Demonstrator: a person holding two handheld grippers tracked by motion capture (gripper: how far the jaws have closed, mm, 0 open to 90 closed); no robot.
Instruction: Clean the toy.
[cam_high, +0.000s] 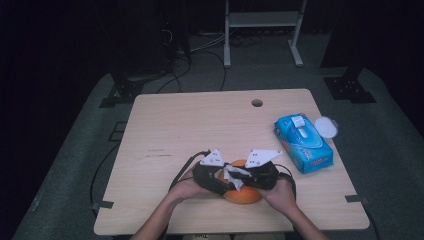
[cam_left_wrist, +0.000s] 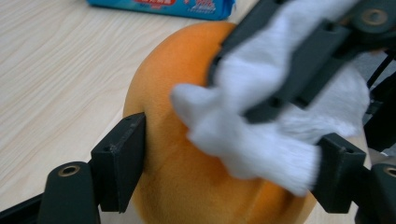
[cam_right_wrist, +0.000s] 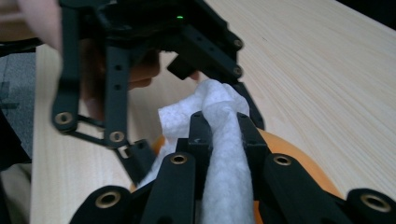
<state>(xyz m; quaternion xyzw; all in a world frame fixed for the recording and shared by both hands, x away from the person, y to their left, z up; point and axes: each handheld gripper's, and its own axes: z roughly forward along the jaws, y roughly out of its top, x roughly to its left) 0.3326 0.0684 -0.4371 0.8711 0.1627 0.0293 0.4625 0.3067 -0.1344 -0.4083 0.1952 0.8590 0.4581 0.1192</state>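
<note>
**Two grippers on one orange ball near the table's front edge**

Hands come in from the bottom of the high view, each carrying a gripper. The left gripper (cam_left_wrist: 224, 163) has its jaws partly open around the orange ball (cam_left_wrist: 187, 121); one pad rests against the ball's side, while the other sits behind the white wipe (cam_left_wrist: 261, 140), so whether it presses the ball is hard to tell. The right gripper (cam_right_wrist: 224, 135) has its jaws nearly together, pinching the wipe, which lies against the top of the ball.

Counted: two grippers, one ball, one wipe, one blue wipe pack (cam_high: 303, 142) and one round white lid (cam_high: 326, 126).

The ball sits on the wooden table (cam_high: 200, 125) close to its front edge, a little right of centre. The pack lies well apart from the ball, near the right edge, with the lid just beside it. The back and the left half of the tabletop lie bare; a small round hole (cam_high: 257, 103) sits near the far edge.
</note>
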